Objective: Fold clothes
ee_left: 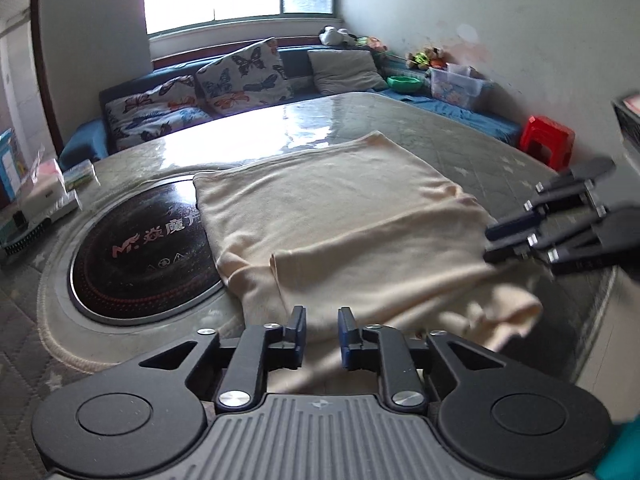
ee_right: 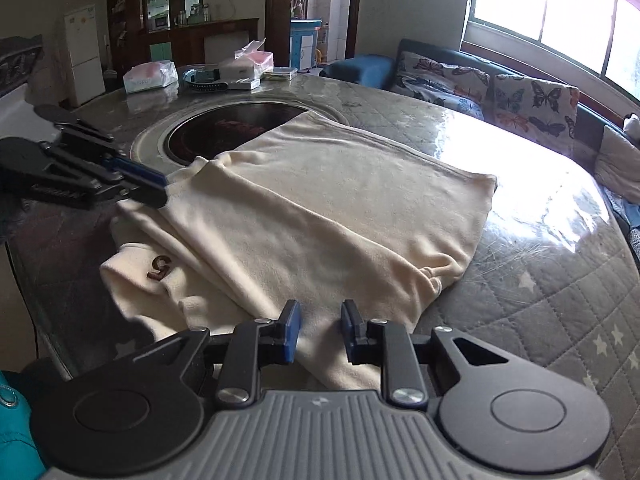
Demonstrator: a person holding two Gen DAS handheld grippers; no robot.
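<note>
A cream garment [ee_left: 340, 220] lies folded into a rough rectangle on the round table [ee_left: 480, 140]. Part of it covers the black cooktop [ee_left: 140, 248] set into the table. My left gripper [ee_left: 322, 316] stands open just over the garment's near edge, with cloth showing below the gap and nothing pinched. In the right wrist view the garment [ee_right: 320, 200] shows a brown emblem [ee_right: 159, 268] on a loose flap. My right gripper [ee_right: 320, 312] is open above the near fold. The left gripper [ee_right: 162, 192] sits at the garment's left corner, and the right gripper [ee_left: 489, 245] sits at its right edge.
Tissue packs and small boxes [ee_right: 150, 76] crowd the table's far side beyond the cooktop [ee_right: 224, 128]. A sofa with butterfly cushions [ee_left: 240, 76] runs under the window. A red stool [ee_left: 546, 140] stands past the table's right rim. The quilted cover [ee_right: 540, 280] is bare on the right.
</note>
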